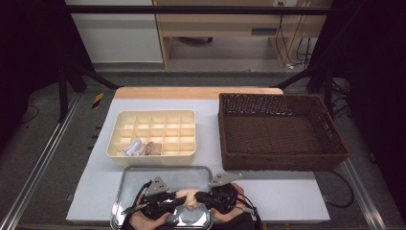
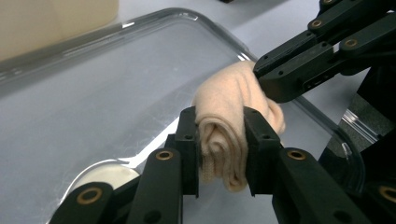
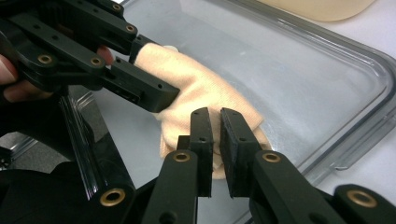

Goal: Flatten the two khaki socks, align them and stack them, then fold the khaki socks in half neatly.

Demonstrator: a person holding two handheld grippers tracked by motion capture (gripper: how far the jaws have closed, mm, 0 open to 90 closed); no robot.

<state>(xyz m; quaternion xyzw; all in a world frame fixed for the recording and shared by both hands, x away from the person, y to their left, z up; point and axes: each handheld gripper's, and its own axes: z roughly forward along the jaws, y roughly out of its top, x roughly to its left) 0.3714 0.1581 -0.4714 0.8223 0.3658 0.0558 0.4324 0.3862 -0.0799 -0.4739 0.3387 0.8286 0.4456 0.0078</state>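
Note:
A beige sock (image 1: pixel 189 196) lies partly rolled in a shallow metal tray (image 1: pixel 143 169) at the table's near edge. My left gripper (image 2: pixel 220 122) is shut on the rolled end of the sock (image 2: pixel 224 93), whose coil sits pressed between the two jaws. From the other side, my right gripper (image 3: pixel 215 116) is shut on the flat end of the sock (image 3: pixel 201 88), its jaws nearly together with thin cloth pinched between them. In the high view the left gripper (image 1: pixel 183 200) and the right gripper (image 1: pixel 197 196) meet tip to tip over the tray, each held by a hand.
Behind the tray stands a cream divided box (image 1: pixel 153 113); a white rolled item (image 1: pixel 132 147) and a beige one (image 1: pixel 152 148) sit in its front compartments. A brown wicker basket (image 1: pixel 282 162) stands at the right. The tray's floor (image 2: pixel 93 93) is bare to the left.

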